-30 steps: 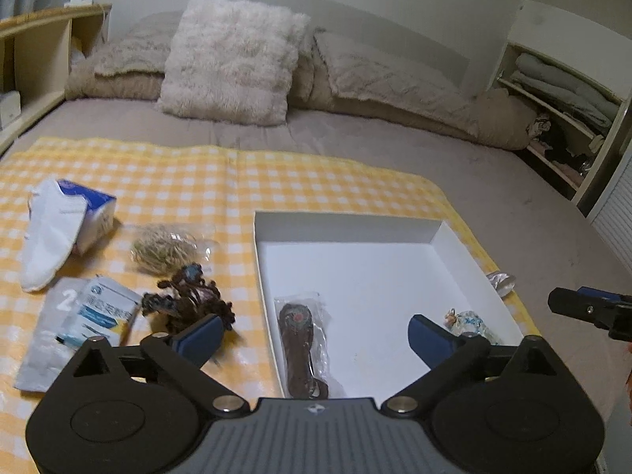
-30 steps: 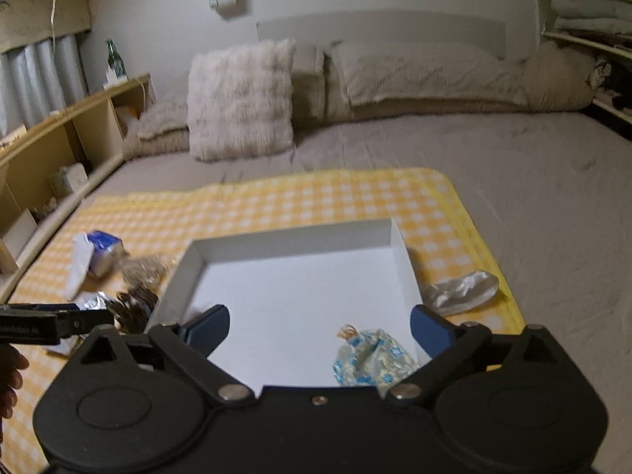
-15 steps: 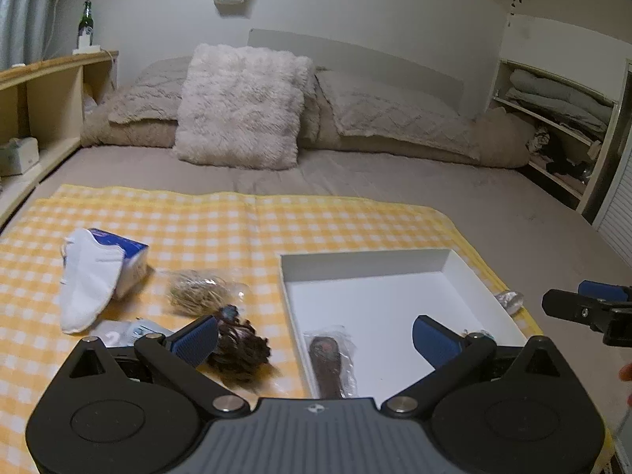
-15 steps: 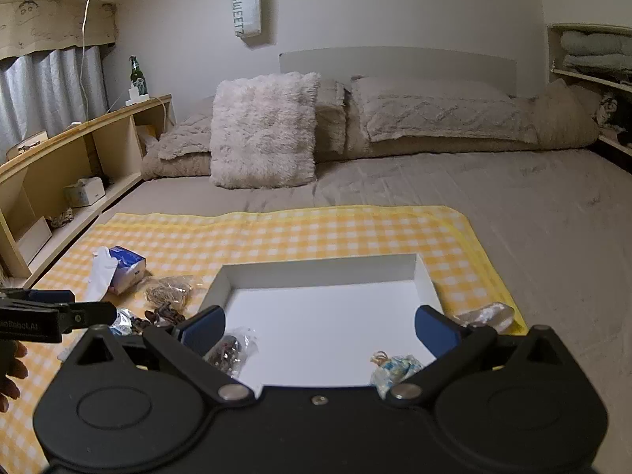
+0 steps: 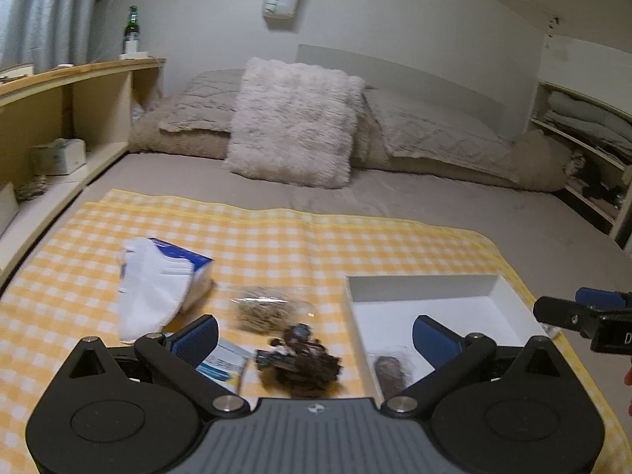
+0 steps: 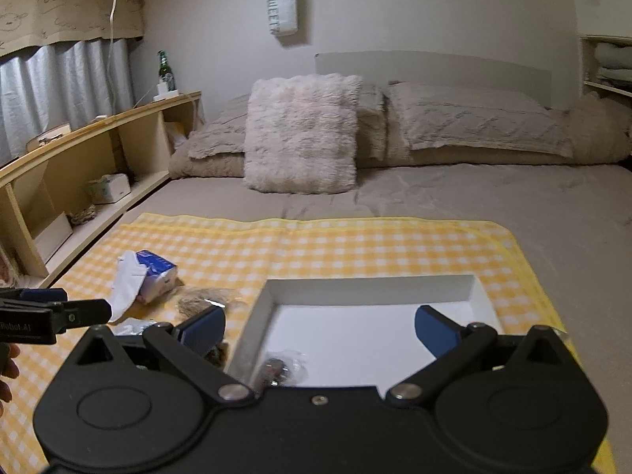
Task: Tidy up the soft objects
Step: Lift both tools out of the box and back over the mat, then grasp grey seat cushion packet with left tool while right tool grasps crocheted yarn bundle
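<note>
I hold both grippers raised above the bed, and neither has anything in it. The jaws of my left gripper (image 5: 314,333) are spread wide, and so are those of my right gripper (image 6: 320,326).

The white tray (image 5: 426,284) sits on the right part of the yellow checked cloth (image 5: 276,237), and I take it as the place where the soft things are meant to end up, since a dark item in a clear bag (image 5: 393,369) already lies at its near left corner.

The rest lie loose on the cloth to the left of the tray. Closest to it is a dark tangled bundle (image 5: 304,363), just outside the tray's left wall and right between my left pads. Beyond that lies a clear bag of pale stringy stuff (image 5: 264,312), then a white cloth piece (image 5: 150,296) draped over a blue and white pack (image 5: 189,260). A flat sachet (image 5: 221,361) lies partly hidden behind my left finger.

My left gripper is over the loose things because they are all on its side, and I judge the dark bundle to be the natural next pick. My right gripper hangs over the tray, clear of that reach.
</note>
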`<state>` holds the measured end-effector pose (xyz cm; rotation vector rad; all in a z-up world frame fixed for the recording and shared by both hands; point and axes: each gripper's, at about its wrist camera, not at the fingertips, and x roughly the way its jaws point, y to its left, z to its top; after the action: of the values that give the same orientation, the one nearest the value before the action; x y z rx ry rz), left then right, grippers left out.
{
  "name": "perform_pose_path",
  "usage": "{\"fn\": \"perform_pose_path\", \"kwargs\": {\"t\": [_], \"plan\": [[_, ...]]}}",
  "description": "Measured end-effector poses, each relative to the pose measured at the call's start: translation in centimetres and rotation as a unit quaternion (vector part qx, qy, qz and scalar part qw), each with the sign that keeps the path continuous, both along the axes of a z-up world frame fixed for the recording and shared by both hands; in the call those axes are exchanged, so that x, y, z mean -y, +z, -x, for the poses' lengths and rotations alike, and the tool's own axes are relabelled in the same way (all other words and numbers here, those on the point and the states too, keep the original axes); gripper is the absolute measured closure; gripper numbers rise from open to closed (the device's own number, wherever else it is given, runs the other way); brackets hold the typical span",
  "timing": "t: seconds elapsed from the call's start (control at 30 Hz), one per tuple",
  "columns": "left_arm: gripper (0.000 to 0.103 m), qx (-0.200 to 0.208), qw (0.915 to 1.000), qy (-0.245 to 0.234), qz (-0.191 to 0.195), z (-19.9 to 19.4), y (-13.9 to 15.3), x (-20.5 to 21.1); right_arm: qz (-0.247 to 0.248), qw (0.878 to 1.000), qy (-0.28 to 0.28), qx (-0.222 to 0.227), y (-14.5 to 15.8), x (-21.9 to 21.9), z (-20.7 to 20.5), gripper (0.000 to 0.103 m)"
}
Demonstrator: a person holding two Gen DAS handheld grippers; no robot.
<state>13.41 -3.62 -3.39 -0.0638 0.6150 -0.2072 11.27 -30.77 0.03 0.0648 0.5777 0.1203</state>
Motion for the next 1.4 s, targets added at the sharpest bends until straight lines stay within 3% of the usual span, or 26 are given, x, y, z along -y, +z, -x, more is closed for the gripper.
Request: {"fn": "perform_pose_path", "kwargs": {"t": [0.3,0.77,0.97,1.1,1.23,1.37,1.4], "plan": [[0.000,0.010,0.9992,0.039,0.004,-0.7,0.8,-3.8,-0.005,0.999,0.046,0.003,0.4,-4.7,-2.5,0.000],[0.000,0.005,0.9959,0.087,-0.026,-2.1,0.5,-9.7,-0.019,0.996,0.091,0.013,0.1,-9.8,-6.2,0.000],[0.000,-0.050,0.9932,0.094,-0.048,-3.8,-2.1,-12.0,0.005,0.994,0.109,-0.004,-1.3,-11.9,-8.9,0.000],[0.000,-0.106,0.9877,0.074,-0.088,-5.3,-4.8,-12.3,0.028,0.991,0.126,-0.032,-3.0,-13.5,-10.8,0.000],[0.000,-0.158,0.9769,0.047,-0.136,-6.4,-7.7,-12.0,0.031,0.987,0.134,-0.087,-4.8,-15.0,-13.1,0.000],[0.000,-0.192,0.9693,0.029,-0.150,-7.5,-9.8,-12.0,0.033,0.980,0.134,-0.145,-7.0,-16.0,-14.8,0.001],[0.000,-0.198,0.9682,0.024,-0.151,-7.6,-10.3,-12.0,0.034,0.978,0.135,-0.155,-7.5,-16.3,-15.1,0.005]]}}
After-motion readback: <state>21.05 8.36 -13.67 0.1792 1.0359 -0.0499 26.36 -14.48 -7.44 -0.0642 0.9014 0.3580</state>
